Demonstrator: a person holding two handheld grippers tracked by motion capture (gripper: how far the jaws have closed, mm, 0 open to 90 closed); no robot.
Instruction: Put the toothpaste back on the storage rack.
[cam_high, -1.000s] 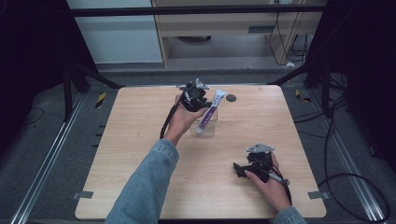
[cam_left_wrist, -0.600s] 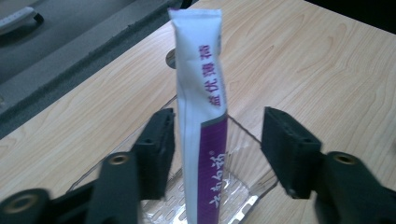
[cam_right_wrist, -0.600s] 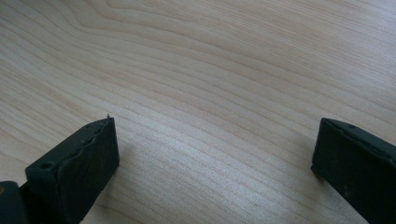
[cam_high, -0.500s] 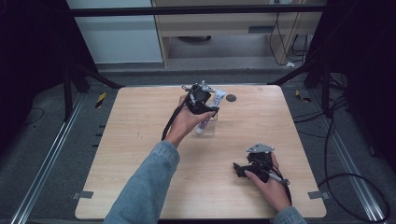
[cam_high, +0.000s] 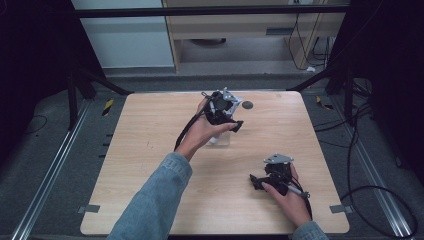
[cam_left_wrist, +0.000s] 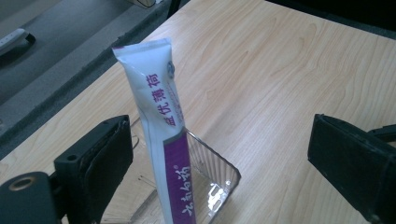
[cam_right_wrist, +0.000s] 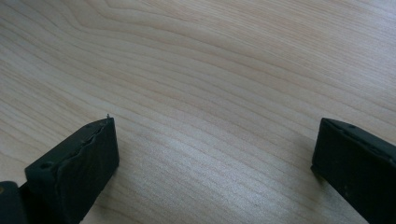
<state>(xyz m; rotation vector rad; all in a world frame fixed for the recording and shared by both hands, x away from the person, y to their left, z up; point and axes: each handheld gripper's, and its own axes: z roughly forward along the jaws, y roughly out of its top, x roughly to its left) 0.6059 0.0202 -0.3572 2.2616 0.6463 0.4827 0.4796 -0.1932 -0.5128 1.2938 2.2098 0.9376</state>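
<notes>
A white and purple toothpaste tube (cam_left_wrist: 161, 126) stands tilted in a clear square cup (cam_left_wrist: 212, 177) on the wooden table (cam_high: 150, 150). In the left gripper view my left gripper (cam_left_wrist: 224, 140) has just been opening; its jaws stand wide on either side of the tube and do not touch it. In the high view the left gripper (cam_high: 227, 125) hovers over the cup (cam_high: 222, 138) at the table's far middle and hides most of the tube. My right gripper (cam_high: 257, 181) rests near the front right, open (cam_right_wrist: 215, 154) over bare wood with nothing between its jaws.
A small dark round disc (cam_high: 247, 105) lies on the table just beyond the left gripper. The table's far edge is close behind the cup, with floor and a cabinet (cam_high: 225, 35) past it. Cables trail on the floor at the right (cam_high: 370, 190).
The left gripper has let go of the tube and opened wide. It has shifted a little to the right and now covers the tube from above. The right hand has stayed put.
</notes>
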